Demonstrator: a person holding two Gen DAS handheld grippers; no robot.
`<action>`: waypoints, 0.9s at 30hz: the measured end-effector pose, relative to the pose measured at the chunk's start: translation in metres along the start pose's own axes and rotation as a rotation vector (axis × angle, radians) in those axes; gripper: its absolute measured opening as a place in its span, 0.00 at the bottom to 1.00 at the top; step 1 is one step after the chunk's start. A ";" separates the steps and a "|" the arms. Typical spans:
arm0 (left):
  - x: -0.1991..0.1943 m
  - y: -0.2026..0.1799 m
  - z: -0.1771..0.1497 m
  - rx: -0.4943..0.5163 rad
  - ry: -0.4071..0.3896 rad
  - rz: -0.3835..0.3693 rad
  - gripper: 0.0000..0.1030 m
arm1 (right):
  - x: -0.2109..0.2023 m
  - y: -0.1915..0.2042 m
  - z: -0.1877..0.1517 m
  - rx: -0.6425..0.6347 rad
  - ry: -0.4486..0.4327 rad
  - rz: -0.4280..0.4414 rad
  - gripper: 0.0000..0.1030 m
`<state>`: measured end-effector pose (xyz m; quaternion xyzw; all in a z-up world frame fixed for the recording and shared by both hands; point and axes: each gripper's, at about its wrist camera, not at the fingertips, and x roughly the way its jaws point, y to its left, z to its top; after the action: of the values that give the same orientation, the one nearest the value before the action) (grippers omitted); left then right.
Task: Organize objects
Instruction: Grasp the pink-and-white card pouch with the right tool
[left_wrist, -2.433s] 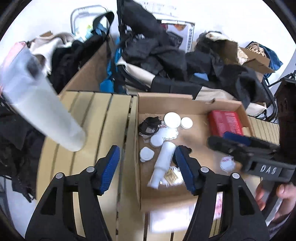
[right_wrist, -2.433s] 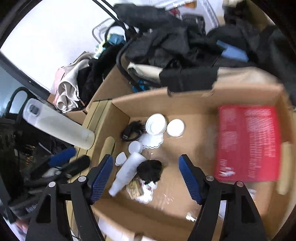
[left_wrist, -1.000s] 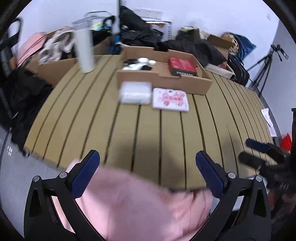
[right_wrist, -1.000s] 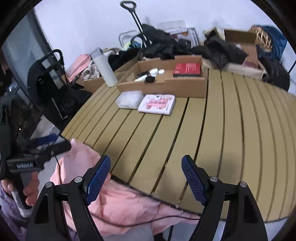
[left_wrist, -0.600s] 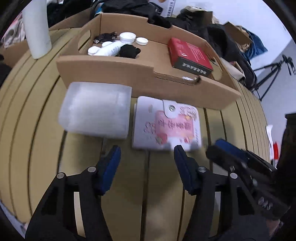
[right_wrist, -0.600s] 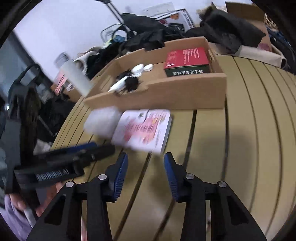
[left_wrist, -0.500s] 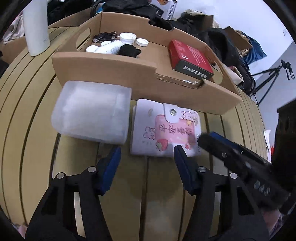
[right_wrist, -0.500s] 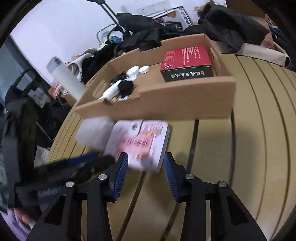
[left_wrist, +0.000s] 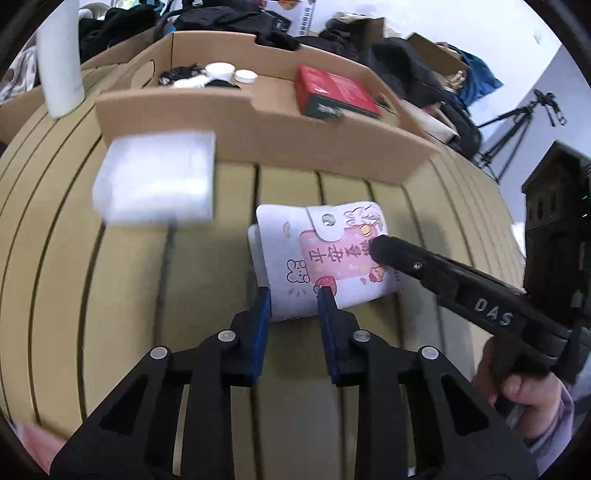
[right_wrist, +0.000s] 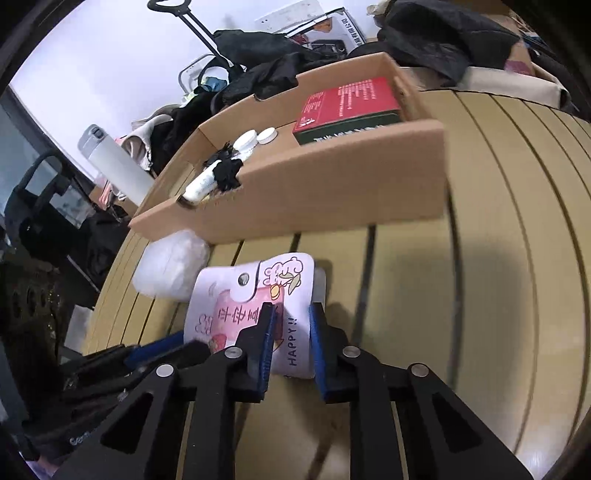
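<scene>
A white and pink cartoon pouch lies on the slatted wooden table, in front of a cardboard tray. My left gripper is closed on the pouch's near left corner. My right gripper is closed on its near right corner, where "HAPPY" is printed; the pouch looks slightly lifted there. The right gripper also shows in the left wrist view, lying across the pouch. A clear plastic box sits left of the pouch.
The tray holds a red box, white lids, a white tube and a black item. A white bottle stands at the table's far left. Bags and clothes are piled behind the table.
Both grippers have moved in from the table edge onto the pouch and closed on its near corners. The pouch has shifted and tilted slightly.
</scene>
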<state>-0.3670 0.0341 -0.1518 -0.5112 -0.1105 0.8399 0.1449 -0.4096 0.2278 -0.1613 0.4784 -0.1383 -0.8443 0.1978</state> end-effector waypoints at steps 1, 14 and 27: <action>-0.007 -0.003 -0.009 -0.009 0.006 -0.021 0.21 | -0.004 0.001 -0.006 -0.007 0.008 -0.009 0.19; -0.038 -0.016 -0.062 -0.022 0.003 0.027 0.35 | -0.078 0.006 -0.075 -0.056 -0.028 -0.069 0.40; -0.015 -0.018 -0.064 -0.026 0.036 -0.014 0.42 | -0.053 0.015 -0.077 -0.074 0.044 -0.090 0.39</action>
<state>-0.3012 0.0477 -0.1625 -0.5275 -0.1222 0.8280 0.1459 -0.3158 0.2357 -0.1542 0.4950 -0.0808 -0.8462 0.1802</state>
